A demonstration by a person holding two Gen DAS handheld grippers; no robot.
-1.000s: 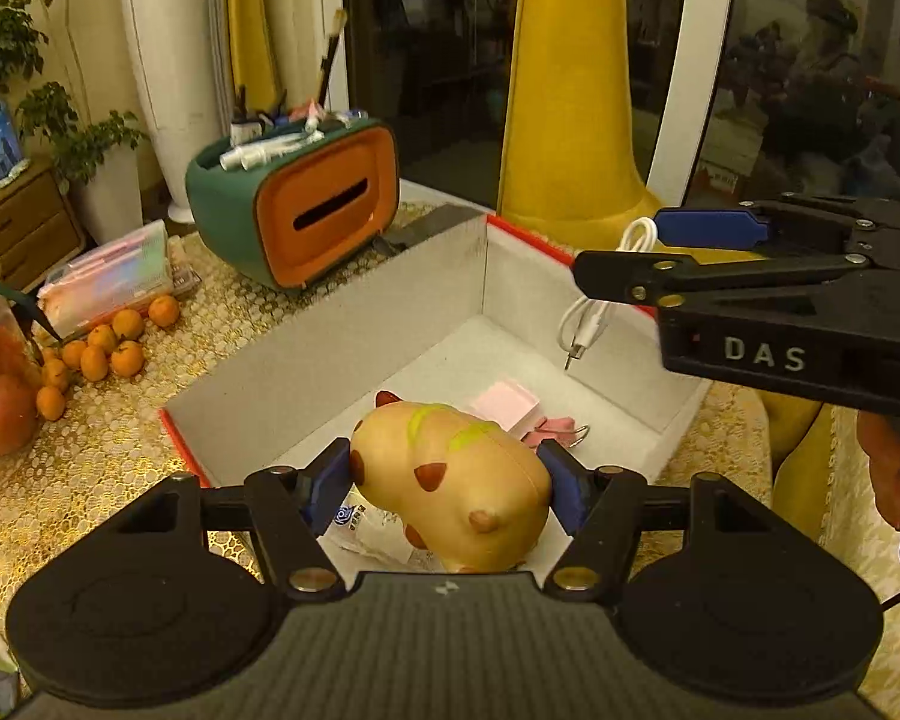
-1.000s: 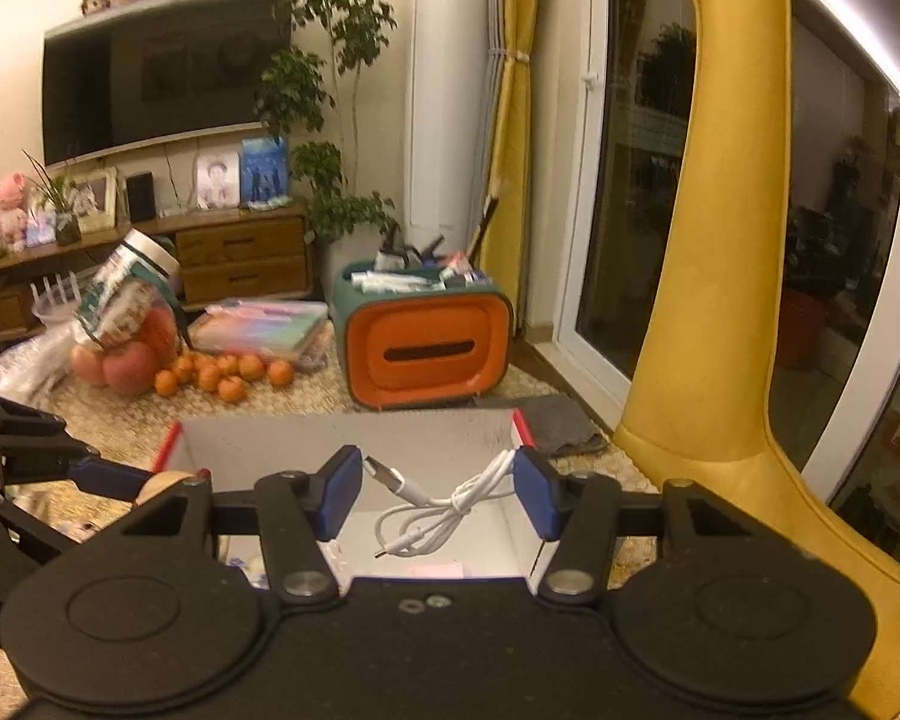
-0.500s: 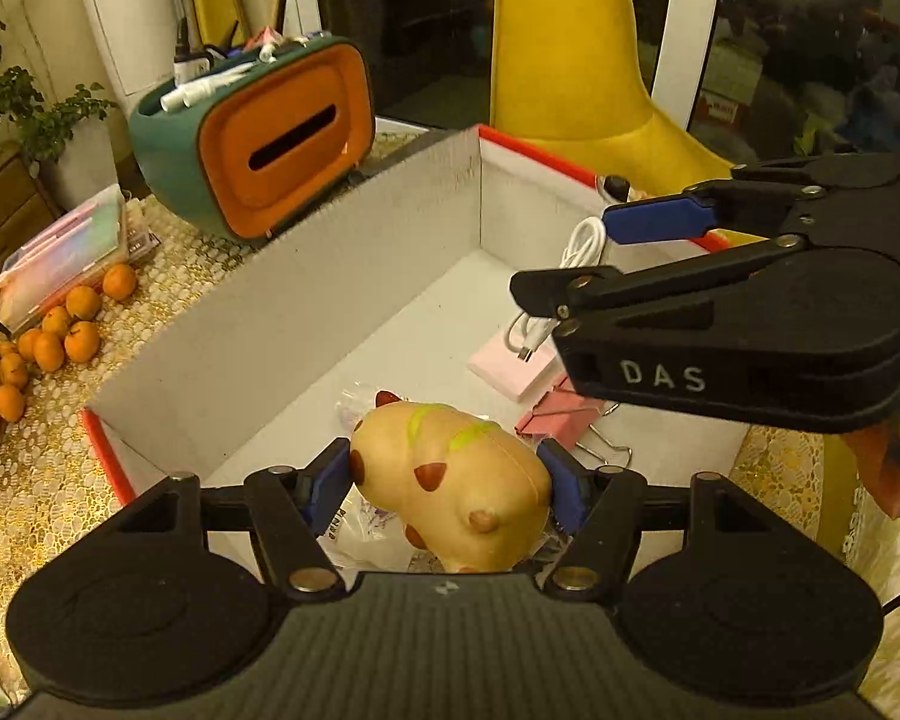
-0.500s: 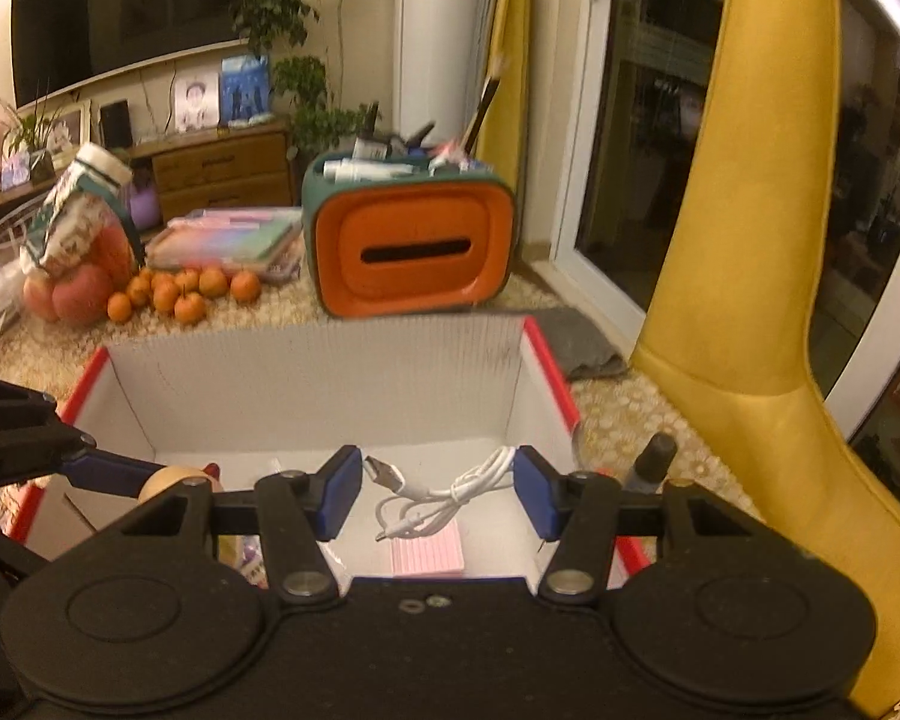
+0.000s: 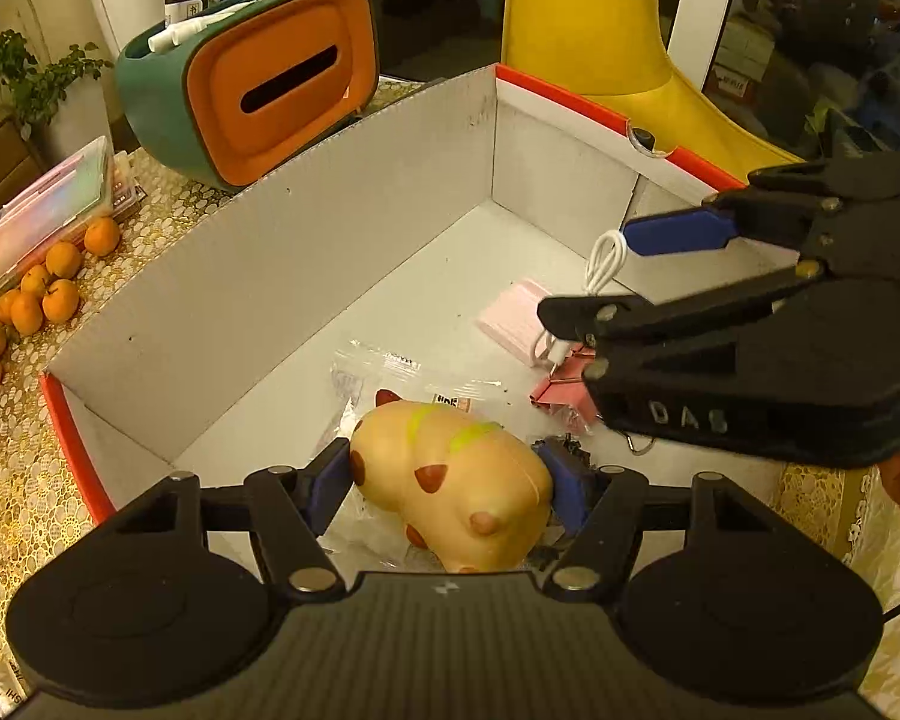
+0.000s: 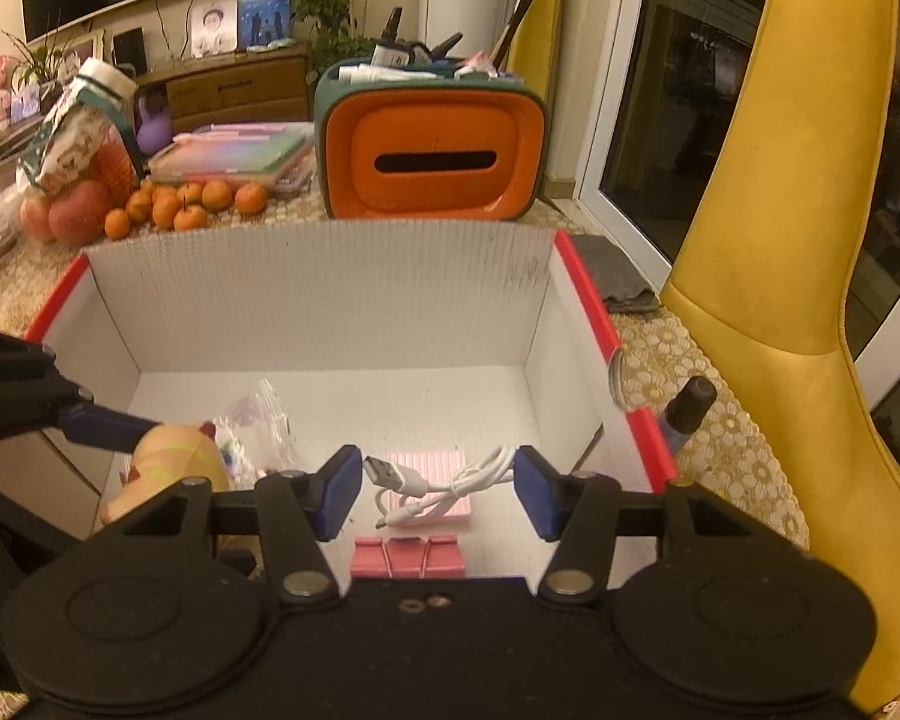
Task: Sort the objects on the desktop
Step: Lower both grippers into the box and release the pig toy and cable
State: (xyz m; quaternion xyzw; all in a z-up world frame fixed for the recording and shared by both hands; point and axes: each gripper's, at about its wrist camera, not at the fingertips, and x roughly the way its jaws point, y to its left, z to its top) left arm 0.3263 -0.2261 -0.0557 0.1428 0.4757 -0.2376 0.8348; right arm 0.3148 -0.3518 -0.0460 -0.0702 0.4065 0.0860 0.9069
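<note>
A white cardboard box (image 5: 270, 276) with a red rim lies open under both grippers. My left gripper (image 5: 447, 480) is shut on a tan squishy animal toy (image 5: 456, 498), low over the box's near corner above a clear plastic bag (image 5: 378, 372). The toy (image 6: 174, 462) also shows at the left of the right wrist view. My right gripper (image 6: 437, 483) is shut on a coiled white USB cable (image 6: 450, 483), just above a pink notepad (image 6: 432, 462) and pink binder clips (image 6: 408, 558) on the box floor. In the left wrist view the right gripper (image 5: 612, 276) reaches in from the right.
An orange and green tissue box (image 6: 432, 162) stuffed with pens stands behind the box. Small oranges (image 6: 186, 204) and a stack of folders (image 6: 234, 156) lie at the back left. A dark-capped bottle (image 6: 687, 408) stands by the box's right wall, next to a yellow chair (image 6: 780, 240).
Both grippers have sunk and tipped downward into the box, each still carrying its load. The cable now hangs just above the notepad, and the toy is close over the plastic bag.
</note>
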